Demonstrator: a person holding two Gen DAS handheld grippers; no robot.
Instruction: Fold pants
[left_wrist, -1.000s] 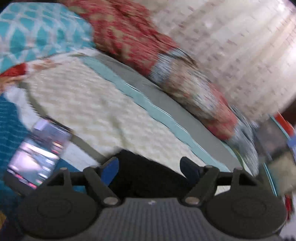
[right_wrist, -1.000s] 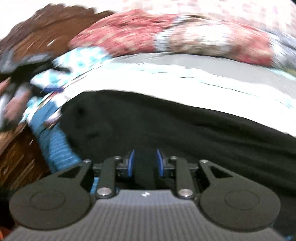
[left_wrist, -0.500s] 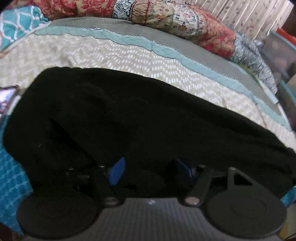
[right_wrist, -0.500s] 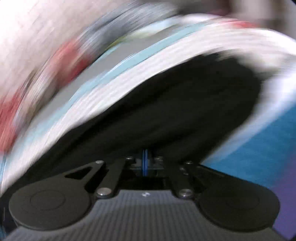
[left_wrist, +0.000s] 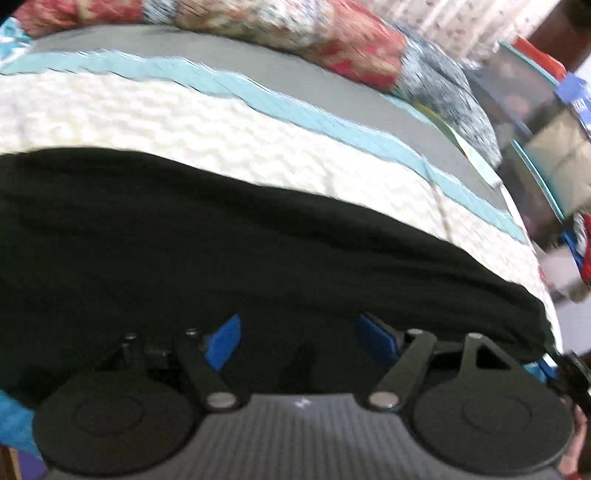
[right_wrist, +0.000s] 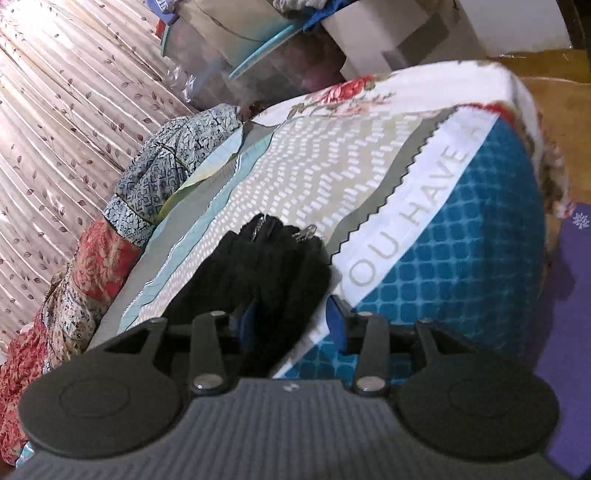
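Note:
Black pants (left_wrist: 221, 243) lie stretched across the patterned bedspread (left_wrist: 147, 114) in the left wrist view. My left gripper (left_wrist: 299, 341) is open, its blue pads spread over the near edge of the pants. In the right wrist view the pants (right_wrist: 269, 258) show end-on as a narrow dark strip with a zipper at the far end. My right gripper (right_wrist: 293, 323) is open, with the near end of the pants lying between its blue pads.
A rolled floral quilt (left_wrist: 332, 40) lies along the bed's far side, also in the right wrist view (right_wrist: 122, 229). Plastic storage boxes (left_wrist: 535, 122) stand beyond the bed's right end. A curtain (right_wrist: 55, 110) hangs behind. A purple mat (right_wrist: 569, 332) lies on the floor.
My right gripper was shut half a second ago and is now open. It has swung round to look along the pants. My left gripper stays open and has shifted right along the pants.

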